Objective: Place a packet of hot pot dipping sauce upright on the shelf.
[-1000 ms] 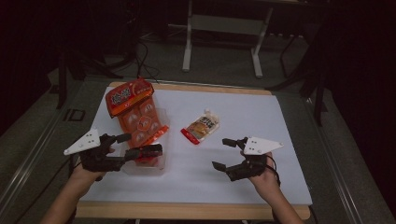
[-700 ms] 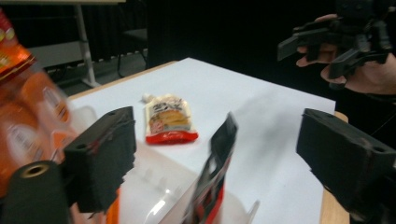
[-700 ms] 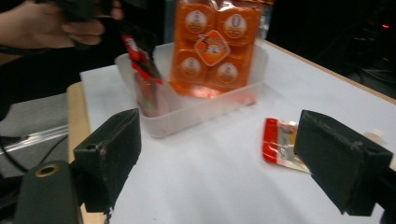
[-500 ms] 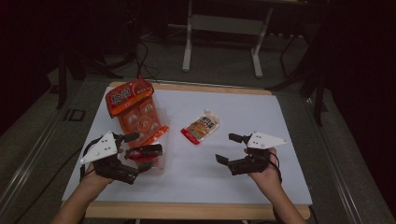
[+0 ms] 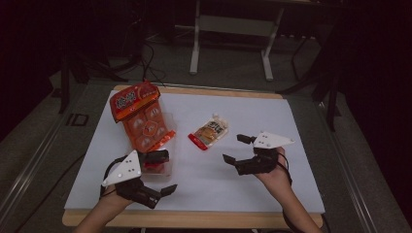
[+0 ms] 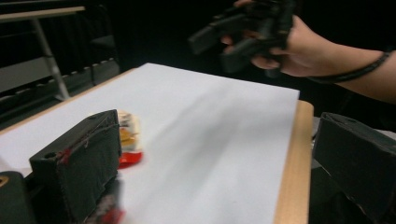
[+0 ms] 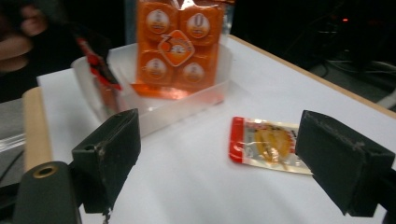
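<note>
Table: white sheet, wood edge | room: dark, perhaps workshop | both jaws open, empty

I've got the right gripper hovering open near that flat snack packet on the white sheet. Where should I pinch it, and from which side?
Probably the red sealed end of the snack packet. It lies flat on the white sheet, apart from the clear tray, so there is no side to clamp. Bring the right gripper down steeply from above, one jaw either side of that thin end, where little filling bulges.
</note>
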